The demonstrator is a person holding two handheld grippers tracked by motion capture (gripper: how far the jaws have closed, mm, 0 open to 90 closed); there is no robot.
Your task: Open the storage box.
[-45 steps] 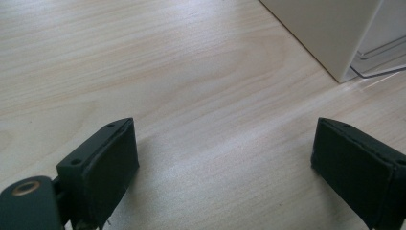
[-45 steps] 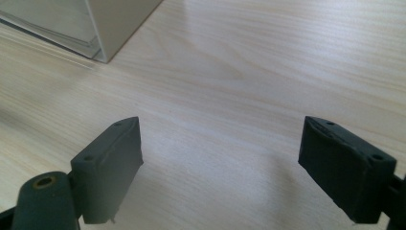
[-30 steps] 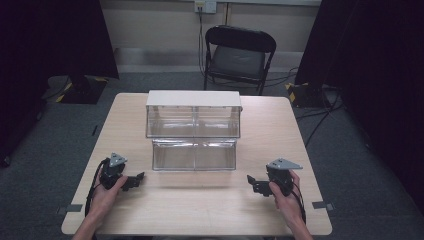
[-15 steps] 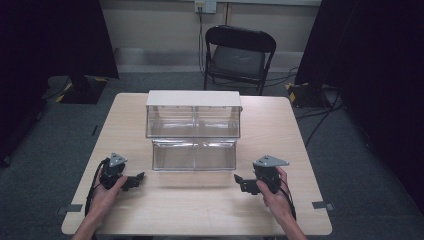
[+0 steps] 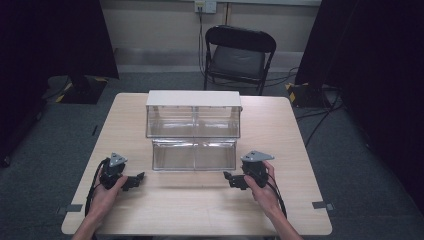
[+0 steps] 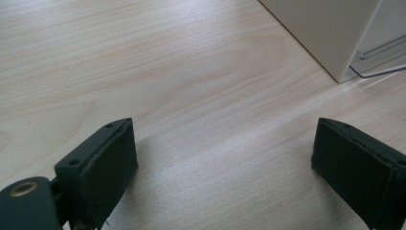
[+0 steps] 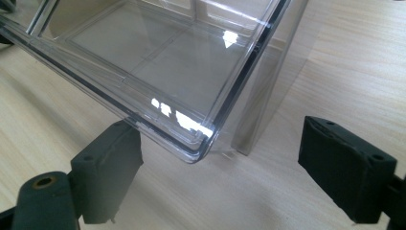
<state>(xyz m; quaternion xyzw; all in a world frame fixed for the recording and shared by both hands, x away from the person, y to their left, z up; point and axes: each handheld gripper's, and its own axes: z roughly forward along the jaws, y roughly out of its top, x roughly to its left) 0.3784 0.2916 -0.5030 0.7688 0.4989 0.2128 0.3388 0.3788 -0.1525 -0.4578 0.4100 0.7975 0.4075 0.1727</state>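
Reaching stage only: right gripper point(image 5: 231, 180) sits jaws spread at the front right corner of the clear lower drawer point(image 5: 194, 154), which stands pulled out from the two-tier drawer unit point(image 5: 193, 113); nothing gripped yet. Left gripper point(image 5: 137, 179) rests on the table point(image 5: 200, 210), jaws wide apart, empty, near the unit's left side. Drawers look empty, though glare hampers the check. Pale wood tabletop; grey carpet, folding chair point(image 5: 239, 55) beyond.
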